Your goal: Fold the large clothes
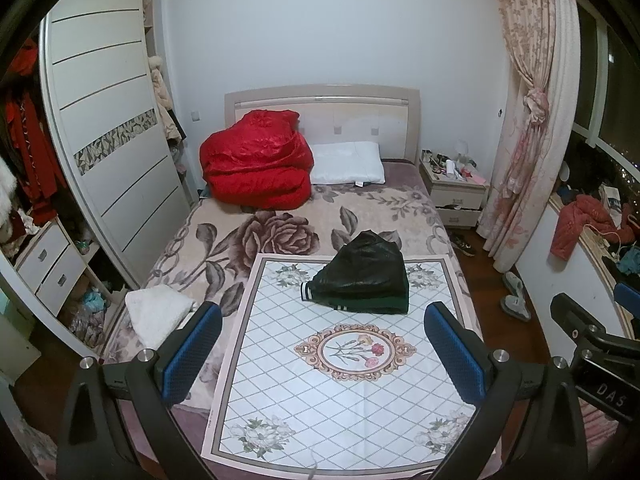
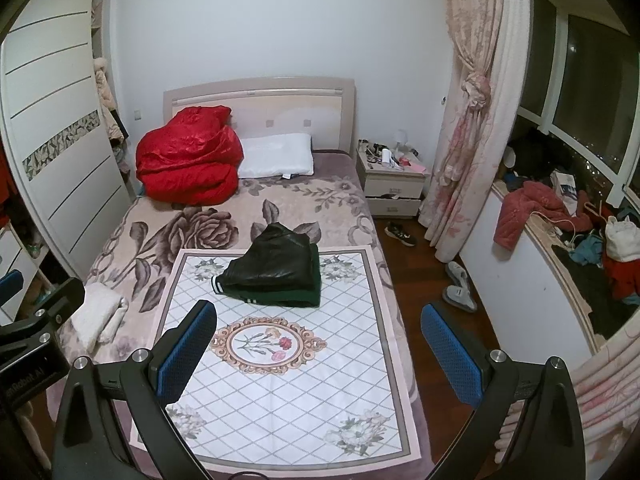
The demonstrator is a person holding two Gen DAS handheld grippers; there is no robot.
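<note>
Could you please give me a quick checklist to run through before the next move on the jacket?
1. Left gripper open and holding nothing: ok.
2. Right gripper open and holding nothing: ok.
3. Jacket folded into a compact stack: ok.
4. Jacket fully on the mat: not ok, its far end overhangs onto the blanket.
5. Near part of the mat free of other items: ok.
6. Underside layers lie flat: cannot tell.
</note>
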